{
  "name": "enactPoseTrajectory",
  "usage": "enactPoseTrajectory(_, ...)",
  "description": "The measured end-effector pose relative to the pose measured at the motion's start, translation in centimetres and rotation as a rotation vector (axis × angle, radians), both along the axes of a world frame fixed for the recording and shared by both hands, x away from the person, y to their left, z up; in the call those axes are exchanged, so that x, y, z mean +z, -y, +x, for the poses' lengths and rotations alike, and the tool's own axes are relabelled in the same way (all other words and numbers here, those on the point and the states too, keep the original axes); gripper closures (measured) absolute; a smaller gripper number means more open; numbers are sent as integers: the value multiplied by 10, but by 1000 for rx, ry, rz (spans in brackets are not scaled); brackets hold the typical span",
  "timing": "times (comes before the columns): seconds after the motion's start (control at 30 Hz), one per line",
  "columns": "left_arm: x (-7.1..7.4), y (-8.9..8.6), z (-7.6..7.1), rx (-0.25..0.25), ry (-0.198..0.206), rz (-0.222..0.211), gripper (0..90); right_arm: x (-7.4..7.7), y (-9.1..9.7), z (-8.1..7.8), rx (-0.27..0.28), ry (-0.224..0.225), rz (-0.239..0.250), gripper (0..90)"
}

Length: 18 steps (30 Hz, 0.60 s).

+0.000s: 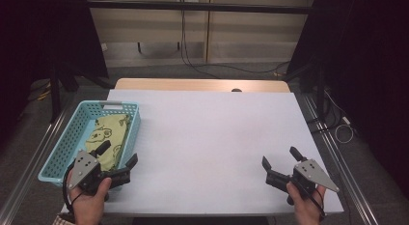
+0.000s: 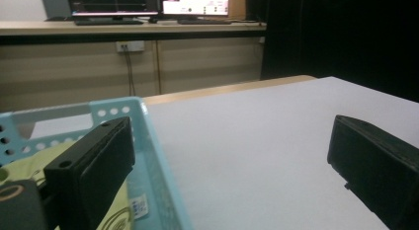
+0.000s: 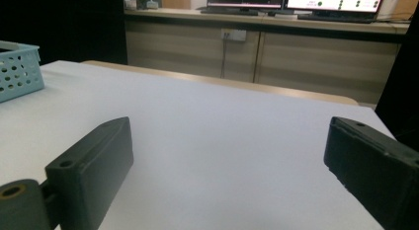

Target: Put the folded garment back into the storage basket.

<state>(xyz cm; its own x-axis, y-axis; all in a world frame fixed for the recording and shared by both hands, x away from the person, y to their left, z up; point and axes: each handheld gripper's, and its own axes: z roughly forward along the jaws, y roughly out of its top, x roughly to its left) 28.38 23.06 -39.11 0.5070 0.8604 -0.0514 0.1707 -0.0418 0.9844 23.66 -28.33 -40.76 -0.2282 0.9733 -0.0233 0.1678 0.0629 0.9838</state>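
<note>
Lengthwise in the basket (image 1: 72,133), green cloth (image 1: 110,135) pointing away; both hand-held grippers agape, empty.

We hold two black tools, one in each hand. Our left gripper (image 1: 118,160) has a flat grey plate on top, shaped like a triangle, with small dark dots where the screws sit. A black cable loops down from it past our wrist. Our right gripper (image 1: 281,158) has the same grey three-cornered plate with little screw dots, and a thin black cable runs along our hand. The jaws are thick black blocks with square ends. Up close, each jaw has a small round hole near its top. A dull grey round part with a ring-shaped hole sits at the bottom of one jaw. By our left wrist we see a bit of checked sleeve.
</note>
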Motion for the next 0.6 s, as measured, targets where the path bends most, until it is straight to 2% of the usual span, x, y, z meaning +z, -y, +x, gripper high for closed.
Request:
enactPoseTrajectory(0.07, -4, 0, -2, -5, -10, 1, 42, 0, 2, -4, 5, -4, 18, 36)
enactPoseTrajectory(0.1, -4, -1, -2, -14, -8, 21, 42, -1, 2, -6, -4, -5, 13, 36)
enactPoseTrajectory(0.2, -4, -1, -4, -22, 6, 20, 42, -5, 3, -10, 8, -18, 11, 33)
enactPoseTrajectory(0.27, -6, -3, -5, -22, -9, 48, 42, -7, 2, -13, 11, -18, 11, 35)
enactPoseTrajectory(0.4, -8, -2, -5, -25, -17, 38, 42, -7, -1, -13, 27, -9, 8, 35)
enactPoseTrajectory(0.47, -8, -2, -4, -20, -22, 41, 42, -8, -2, -11, 15, -11, 6, 36)
enactPoseTrajectory(0.5, -8, -2, -4, -15, -21, 24, 42, -8, -2, -11, 21, -11, 11, 36)
enactPoseTrajectory(0.6, -7, -3, -3, -5, -21, 19, 42, -8, -2, -10, 29, -8, 12, 36)
